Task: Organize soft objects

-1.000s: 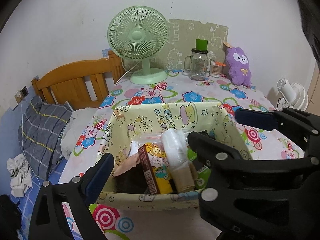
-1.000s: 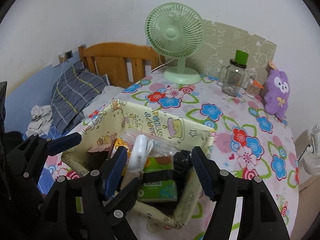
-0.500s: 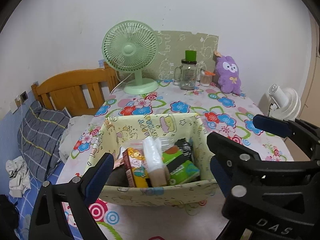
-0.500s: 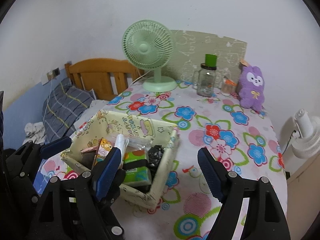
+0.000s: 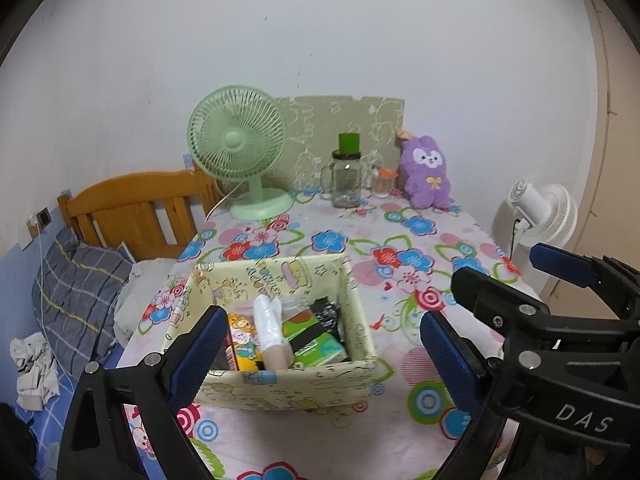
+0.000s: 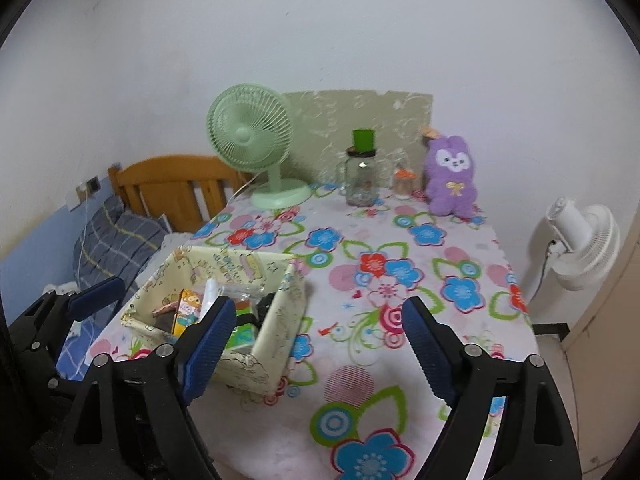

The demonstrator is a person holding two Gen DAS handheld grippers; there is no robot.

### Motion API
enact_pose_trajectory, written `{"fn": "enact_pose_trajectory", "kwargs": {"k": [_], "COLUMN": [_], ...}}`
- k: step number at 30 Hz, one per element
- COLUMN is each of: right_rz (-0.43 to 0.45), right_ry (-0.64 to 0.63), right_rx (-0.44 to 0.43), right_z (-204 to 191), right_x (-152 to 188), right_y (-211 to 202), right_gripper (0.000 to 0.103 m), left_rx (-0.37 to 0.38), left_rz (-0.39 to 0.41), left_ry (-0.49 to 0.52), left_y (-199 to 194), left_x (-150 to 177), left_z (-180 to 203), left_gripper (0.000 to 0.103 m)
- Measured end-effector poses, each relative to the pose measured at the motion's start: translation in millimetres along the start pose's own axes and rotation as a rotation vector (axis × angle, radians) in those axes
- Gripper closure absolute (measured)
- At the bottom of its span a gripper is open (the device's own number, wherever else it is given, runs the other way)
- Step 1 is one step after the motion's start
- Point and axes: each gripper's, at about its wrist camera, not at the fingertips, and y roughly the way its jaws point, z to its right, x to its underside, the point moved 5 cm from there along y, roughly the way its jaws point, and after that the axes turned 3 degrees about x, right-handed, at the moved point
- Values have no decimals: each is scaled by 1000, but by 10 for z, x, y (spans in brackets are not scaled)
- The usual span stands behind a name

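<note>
Holding both claws above the near edge of the table [image 6: 460,240], I have nothing between either pair of pads. My left claw [image 5: 320,354] is spread wide, its blue fingers [image 5: 200,350] framing the cream cartoon-print fabric box [image 5: 280,384] that sits on the flowered cloth at the table's left side, next to the bed [image 5: 68,304]. My right claw [image 6: 316,350] is spread too, and its jaws have just been opening with only bare tablecloth between them; the box [image 6: 280,320] lies just left of its left pad. Inside the box the soft things stand packed together: a yellow cartoon packet [image 5: 242,342], a white plastic-wrapped roll [image 5: 268,320], a green tissue pack [image 5: 316,344] and something black [image 5: 328,310] towards the back right corner (what that black item is, I cannot tell). At the far end of the table, well apart from the box, stand a green desk fan [image 5: 240,152], a glass jar with a green top [image 5: 347,176] and a purple plush bunny [image 5: 427,172], which sits upright against the wall.
</note>
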Motion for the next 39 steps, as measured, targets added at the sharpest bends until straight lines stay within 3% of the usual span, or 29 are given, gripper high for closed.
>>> {"fn": "enact_pose_trajectory", "kwargs": {"k": [9,18,39], "right_rz": [70,127,166], "right_ry": [61,108,150], "right_rx": [76,153,169], "right_z": [335,580,665], "right_x": [0,25,121], "right_y": [-412,-742,-1034], "right_gripper": [13,11,8], "left_rx": [7,17,27], "left_rz": [65,76,95], "left_ry": [11,5,6], "left_y": [-266,-401,-618], "left_x": [-100,-140,-115], "left_z": [213,316,405], "left_gripper": [0,0,0]}}
